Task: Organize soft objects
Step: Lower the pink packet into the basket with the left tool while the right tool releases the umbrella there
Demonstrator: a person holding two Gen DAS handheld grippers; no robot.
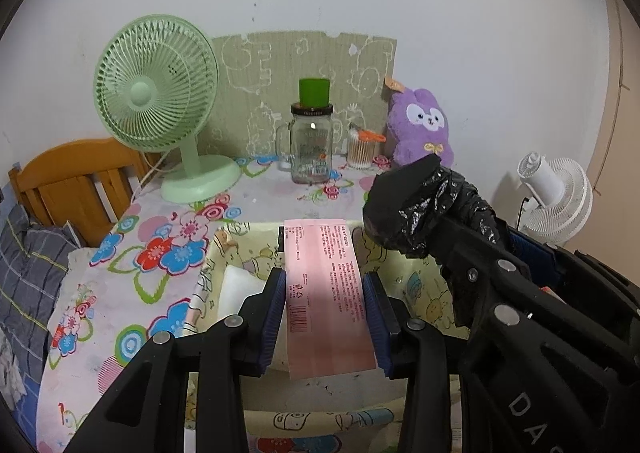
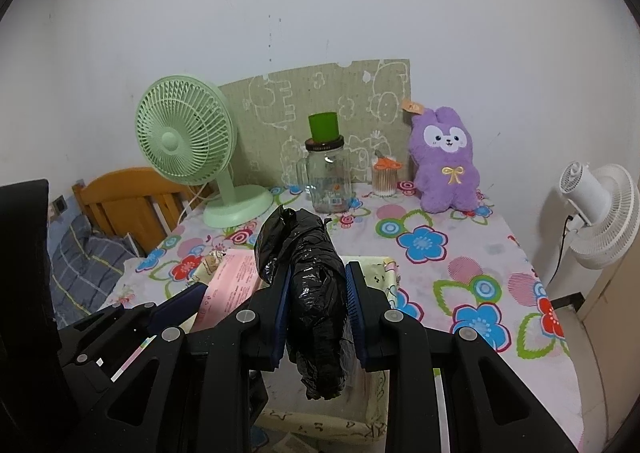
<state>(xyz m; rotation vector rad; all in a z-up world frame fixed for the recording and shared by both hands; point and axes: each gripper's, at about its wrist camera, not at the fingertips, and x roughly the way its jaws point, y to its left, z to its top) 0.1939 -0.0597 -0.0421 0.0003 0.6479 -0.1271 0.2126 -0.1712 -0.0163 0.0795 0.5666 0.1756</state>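
My left gripper (image 1: 326, 317) has its jaws clamped on a pink pack (image 1: 326, 293), held over the fabric bin (image 1: 420, 293) on the floral worktop (image 2: 460, 253). My right gripper (image 2: 318, 317), jaws narrow, grips a black bag roll (image 2: 312, 293) just beside it, also above the bin.

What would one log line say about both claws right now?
left claw: shut on pink packet | right claw: shut on black plastic bag roll | both over fabric storage box

Pink packet (image 1: 328, 293), black plastic roll (image 2: 310, 285), purple plush (image 2: 446, 161), mint-green fan (image 1: 156, 89), flower-patterned tablecloth (image 2: 460, 253).
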